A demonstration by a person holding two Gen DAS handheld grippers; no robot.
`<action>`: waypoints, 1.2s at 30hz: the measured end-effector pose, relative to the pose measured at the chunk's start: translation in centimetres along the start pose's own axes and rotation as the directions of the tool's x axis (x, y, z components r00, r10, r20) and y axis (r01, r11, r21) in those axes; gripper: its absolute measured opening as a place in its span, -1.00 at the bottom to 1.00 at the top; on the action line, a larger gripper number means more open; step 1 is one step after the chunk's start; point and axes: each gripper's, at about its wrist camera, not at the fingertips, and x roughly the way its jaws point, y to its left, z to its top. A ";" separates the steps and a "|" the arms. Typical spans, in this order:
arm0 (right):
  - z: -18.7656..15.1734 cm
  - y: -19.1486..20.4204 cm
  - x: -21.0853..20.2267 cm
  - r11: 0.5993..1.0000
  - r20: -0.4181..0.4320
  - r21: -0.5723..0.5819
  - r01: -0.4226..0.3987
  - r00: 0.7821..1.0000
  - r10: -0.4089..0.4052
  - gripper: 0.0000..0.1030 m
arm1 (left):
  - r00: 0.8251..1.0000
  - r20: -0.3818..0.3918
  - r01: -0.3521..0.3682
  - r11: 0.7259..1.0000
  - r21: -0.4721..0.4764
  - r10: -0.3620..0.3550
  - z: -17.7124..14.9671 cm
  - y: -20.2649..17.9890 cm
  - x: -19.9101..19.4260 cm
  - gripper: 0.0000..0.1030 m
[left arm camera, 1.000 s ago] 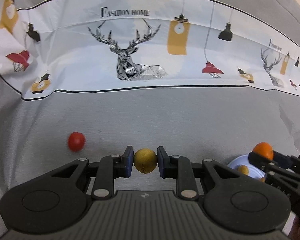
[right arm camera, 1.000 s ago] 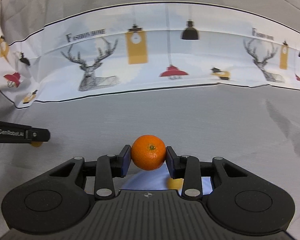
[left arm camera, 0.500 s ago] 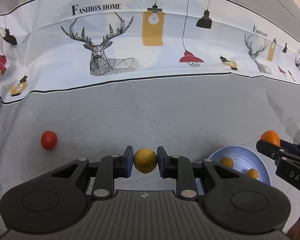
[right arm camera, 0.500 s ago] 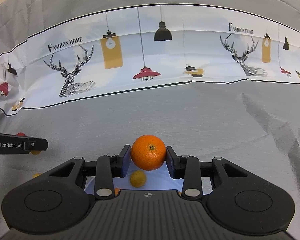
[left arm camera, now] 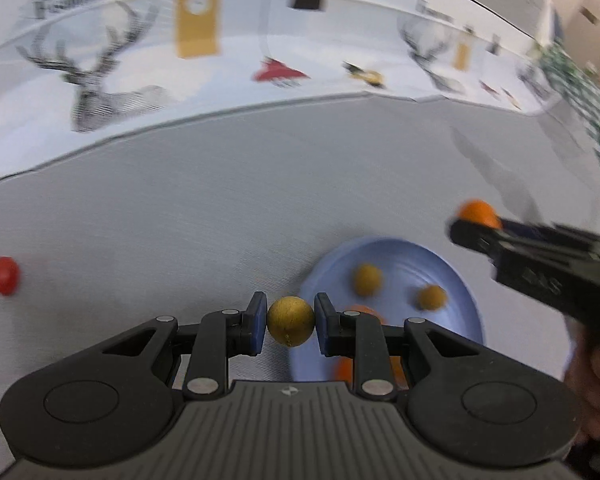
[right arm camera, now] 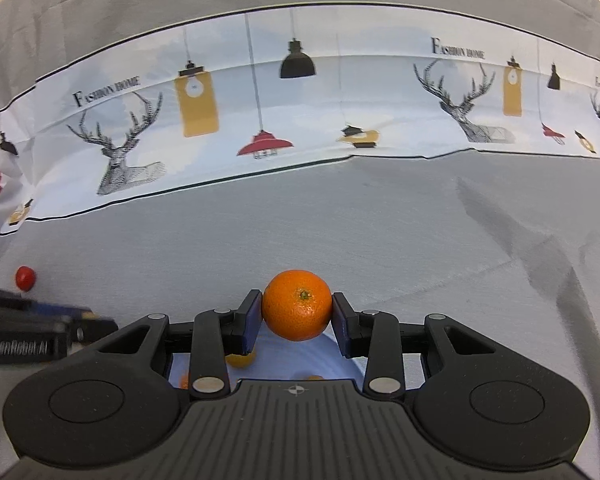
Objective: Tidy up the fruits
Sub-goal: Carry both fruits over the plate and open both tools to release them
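Red fruit (left arm camera: 5, 275) sits loose on the grey surface (left arm camera: 220, 220), far left. Left gripper (left arm camera: 290, 322) is clamped on a yellow fruit (left arm camera: 290, 321) at the plate (left arm camera: 456, 280) edge. Right gripper (right arm camera: 297, 312) is clamped on an orange (right arm camera: 297, 306) over the plate. Step: delivery. Next: lower, release onto bare plate.

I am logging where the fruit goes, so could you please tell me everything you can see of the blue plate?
The blue plate is round, pale blue and smooth, with faint concentric rings and a shallow raised rim. It lies flat on the grey cloth. Two small yellow fruits rest on it, and orange fruit shows at its near side, partly hidden by the left gripper. Neither gripper appears to touch it.
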 end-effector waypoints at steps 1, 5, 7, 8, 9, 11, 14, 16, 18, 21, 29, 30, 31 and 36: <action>0.0 -0.2 0.1 1.000 -0.004 0.001 0.002 1.000 -0.002 -0.25 | 1.000 -0.014 0.027 0.999 0.018 -0.027 -0.2 -0.5 0.2 -0.46; -0.4 -0.4 0.5 1.000 -0.032 -0.016 0.004 0.999 -0.004 -0.25 | 0.992 -0.059 0.116 0.988 0.101 -0.110 -1.2 -2.7 0.9 -0.46; -0.6 -0.3 0.7 1.000 -0.046 -0.024 0.002 0.999 -0.003 -0.25 | 0.986 -0.083 0.158 0.976 0.152 -0.147 -1.8 -3.8 1.1 -0.46; -0.7 -0.3 0.9 1.000 -0.051 -0.029 0.002 0.999 -0.003 -0.25 | 0.983 -0.093 0.171 0.970 0.176 -0.156 -2.0 -4.2 1.2 -0.46; -0.7 -0.3 0.9 0.999 -0.055 -0.032 0.002 0.998 -0.004 -0.25 | 0.981 -0.104 0.183 0.962 0.204 -0.164 -2.3 -4.6 1.3 -0.46; -0.8 -0.3 1.0 0.999 -0.058 -0.031 0.003 0.998 -0.005 -0.25 | 0.979 -0.120 0.192 0.950 0.246 -0.167 -2.8 -5.4 1.4 -0.46; -0.8 -0.3 1.1 1.000 -0.063 -0.030 0.001 0.998 -0.003 -0.25 | 0.977 -0.139 0.198 0.938 0.283 -0.164 -3.3 -6.0 1.8 -0.46; -0.8 -0.2 1.2 0.999 -0.065 -0.032 -0.003 0.998 0.001 -0.25 | 0.977 -0.145 0.195 0.933 0.302 -0.157 -3.6 -6.2 2.0 -0.46; -0.8 0.0 1.3 0.999 -0.070 -0.037 -0.006 0.998 0.003 -0.25 | 0.977 -0.148 0.193 0.931 0.311 -0.154 -3.7 -6.2 2.0 -0.46; -0.8 0.2 1.6 0.999 -0.083 -0.050 -0.012 0.996 0.008 -0.24 | 0.976 -0.145 0.202 0.931 0.306 -0.164 -3.4 -6.1 2.0 -0.31; -0.7 0.1 1.6 0.999 -0.083 -0.049 0.006 0.997 -0.010 -0.16 | 0.983 -0.129 0.166 0.937 0.308 -0.132 -3.1 -5.9 1.8 -0.20; -0.7 0.1 1.6 0.999 -0.082 -0.048 0.005 0.997 -0.009 -0.15 | 0.984 -0.126 0.162 0.940 0.302 -0.129 -3.0 -5.7 1.8 -0.20; -0.7 0.2 1.5 0.999 -0.081 -0.048 0.004 0.997 -0.008 -0.15 | 0.985 -0.123 0.156 0.942 0.296 -0.124 -2.9 -5.5 1.7 -0.20; -0.5 0.6 1.2 0.999 -0.070 -0.043 0.004 0.998 -0.007 -0.14 | 0.992 -0.093 0.104 0.961 0.257 -0.083 -2.2 -4.2 1.5 -0.20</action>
